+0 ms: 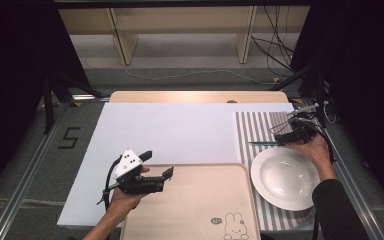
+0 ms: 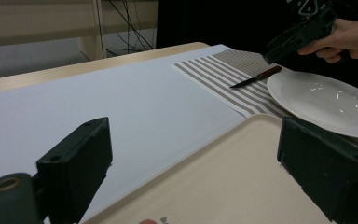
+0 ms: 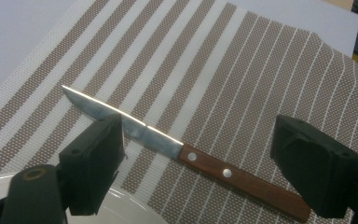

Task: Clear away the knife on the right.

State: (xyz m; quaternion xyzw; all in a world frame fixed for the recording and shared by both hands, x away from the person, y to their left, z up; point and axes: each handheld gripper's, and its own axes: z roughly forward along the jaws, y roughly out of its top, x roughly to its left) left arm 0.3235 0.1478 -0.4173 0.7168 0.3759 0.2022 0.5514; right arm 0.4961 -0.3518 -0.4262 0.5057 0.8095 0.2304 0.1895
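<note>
A knife [image 3: 223, 173] with a brown wooden handle and a bare steel blade lies flat on the striped placemat [image 3: 242, 70]. My right gripper [image 3: 205, 163] hangs open just over it, one jaw on each side of where the blade meets the handle. In the high view the knife [image 1: 264, 143] lies left of my right gripper [image 1: 282, 138], just beyond the white plate [image 1: 285, 177]. My left gripper [image 1: 158, 163] is open with nothing in it, above the far left corner of the beige tray [image 1: 200, 205]. The tray [image 2: 223, 182] lies below my left gripper [image 2: 200, 168].
A white sheet [image 1: 180, 130] covers most of the table, with the placemat [image 1: 257, 127] on its right side. The plate [image 2: 321, 98] sits on the mat next to the tray. The tray bears a small rabbit print [image 1: 235, 225] at its near right corner. Cables lie beyond the table.
</note>
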